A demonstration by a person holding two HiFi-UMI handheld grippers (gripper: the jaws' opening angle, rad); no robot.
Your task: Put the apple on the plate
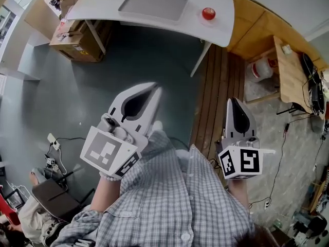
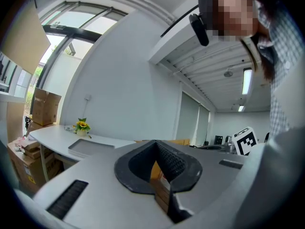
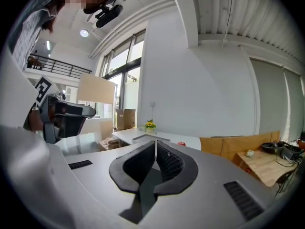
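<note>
A red apple (image 1: pixel 208 13) lies on the white table (image 1: pixel 216 32) at the top of the head view, right of a flat grey tray (image 1: pixel 153 5). In the right gripper view the apple (image 3: pixel 181 143) shows small and far off beyond the jaw tips. My left gripper (image 1: pixel 157 89) and right gripper (image 1: pixel 234 101) are held in front of the person's checked shirt, well short of the table. Both are shut with nothing between the jaws. The left gripper (image 2: pixel 155 142) points toward the tray (image 2: pixel 88 147). The right gripper (image 3: pixel 156 141) faces the table.
A small pot of yellow flowers (image 2: pixel 82 126) stands at the table's back. Cardboard boxes (image 1: pixel 82 37) sit under its left end. A wooden desk (image 1: pixel 290 71) with cables is at the right. A power strip (image 1: pixel 53 140) and a chair (image 1: pixel 51 197) are on the floor at the left.
</note>
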